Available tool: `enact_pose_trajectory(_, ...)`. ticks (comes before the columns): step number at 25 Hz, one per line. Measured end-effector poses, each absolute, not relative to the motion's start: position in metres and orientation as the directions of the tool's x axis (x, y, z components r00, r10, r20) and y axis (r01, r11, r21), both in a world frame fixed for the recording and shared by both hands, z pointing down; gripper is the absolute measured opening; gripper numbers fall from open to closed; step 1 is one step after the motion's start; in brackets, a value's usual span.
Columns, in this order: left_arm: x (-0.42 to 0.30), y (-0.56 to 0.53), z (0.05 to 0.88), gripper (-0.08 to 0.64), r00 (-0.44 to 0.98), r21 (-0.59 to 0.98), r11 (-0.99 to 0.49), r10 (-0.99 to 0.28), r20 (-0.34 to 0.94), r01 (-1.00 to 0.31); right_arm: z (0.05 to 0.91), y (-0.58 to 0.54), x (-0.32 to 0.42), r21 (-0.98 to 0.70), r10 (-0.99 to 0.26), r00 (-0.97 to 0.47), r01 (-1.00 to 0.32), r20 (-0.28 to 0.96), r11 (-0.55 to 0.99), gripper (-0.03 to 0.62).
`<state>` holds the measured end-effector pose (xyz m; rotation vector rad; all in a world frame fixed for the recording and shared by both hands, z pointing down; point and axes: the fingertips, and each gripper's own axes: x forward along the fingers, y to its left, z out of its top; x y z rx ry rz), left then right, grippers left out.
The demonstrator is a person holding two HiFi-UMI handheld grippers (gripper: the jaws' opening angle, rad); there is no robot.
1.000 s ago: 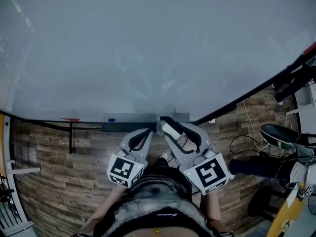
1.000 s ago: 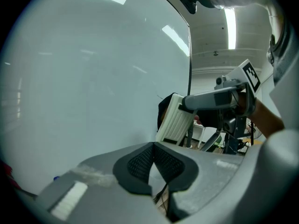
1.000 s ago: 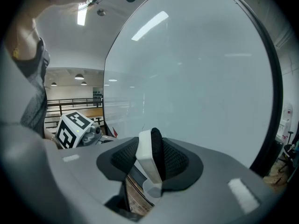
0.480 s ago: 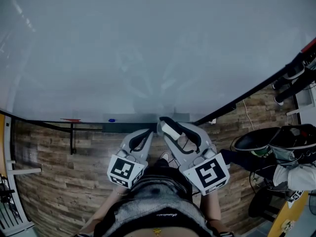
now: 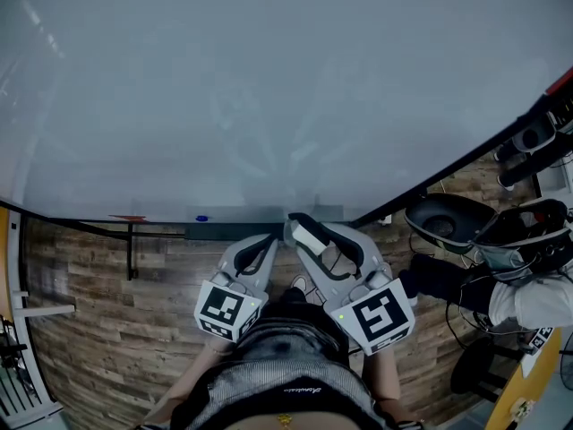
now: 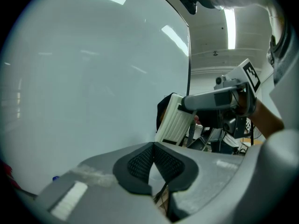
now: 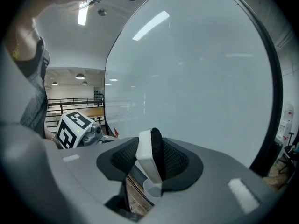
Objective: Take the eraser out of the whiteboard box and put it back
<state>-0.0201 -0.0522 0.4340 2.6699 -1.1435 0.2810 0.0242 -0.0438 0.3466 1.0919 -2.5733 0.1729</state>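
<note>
Still, little changes: the right gripper (image 5: 304,227) stays clamped on the eraser (image 7: 148,164) near the whiteboard box (image 5: 224,213), the left gripper (image 6: 153,164) closed and empty, so putting it back remains.

An office or lab workroom: a wall-sized whiteboard (image 5: 269,88) dominates, wood-plank flooring (image 5: 98,312) runs below it, a ceiling strip light (image 6: 229,22) glows above it, a railed gallery (image 7: 70,101) beside it.

1. Your head camera looks steeply down over the whiteboard (image 5: 269,88), left gripper (image 5: 266,241) and right gripper (image 5: 303,227)
2. Each gripper camera sits close behind its jaws, facing the board
3. Each gripper view also catches the other gripper
</note>
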Motion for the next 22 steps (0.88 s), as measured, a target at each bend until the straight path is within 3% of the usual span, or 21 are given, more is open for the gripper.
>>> enact_pose_trajectory(22,-0.021,-0.068,0.439,0.002,0.676,0.156,-0.663,-0.679,0.287,-0.732,0.379,-0.075,0.026,0.003,-0.674,-0.637,-0.726,0.376,0.688,0.161)
